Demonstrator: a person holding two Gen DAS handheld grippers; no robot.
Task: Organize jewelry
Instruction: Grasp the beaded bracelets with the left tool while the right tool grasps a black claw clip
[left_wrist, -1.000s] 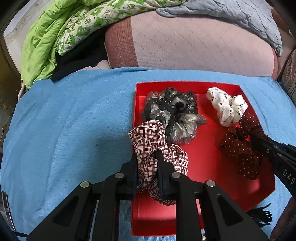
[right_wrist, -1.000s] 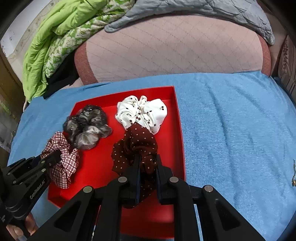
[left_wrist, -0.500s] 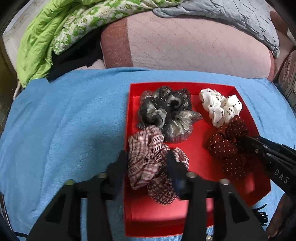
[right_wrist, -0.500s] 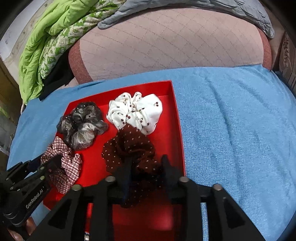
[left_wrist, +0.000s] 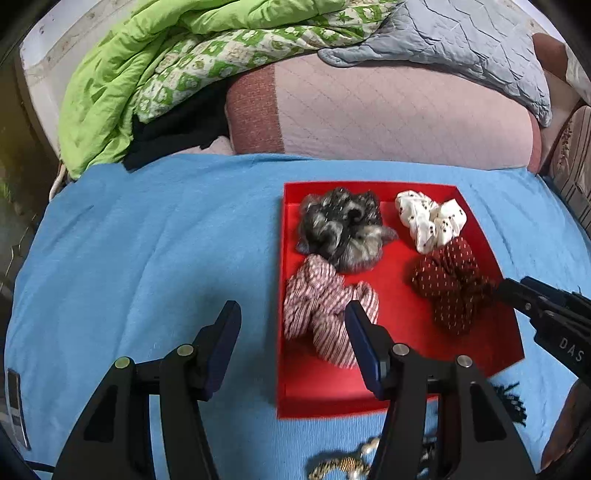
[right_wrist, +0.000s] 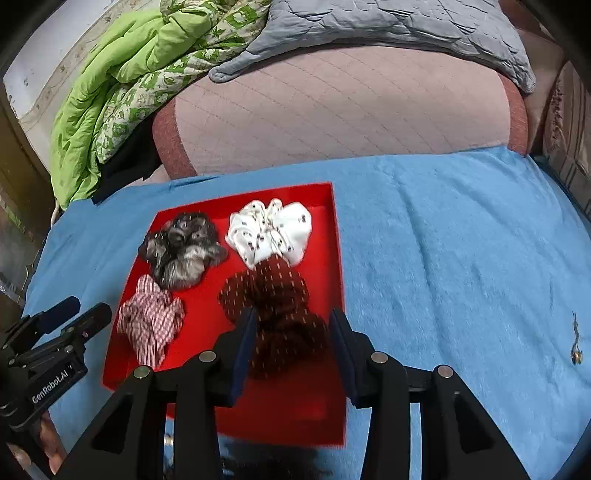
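Both wrist cameras look steeply down from close above, one from each side, sharing the red tray (left_wrist: 491, 254) (right_wrist: 338, 236).

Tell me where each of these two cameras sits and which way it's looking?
Left wrist view: rides on the left gripper, looking down along its opening jaws at the red tray on the blue cloth; the right gripper enters at right.
Right wrist view: rides on the right gripper, jaws opening astride the dotted maroon scrunchie; the left gripper enters at left.
Shared: the tray, all four scrunchies, the cloth, the bedding behind.
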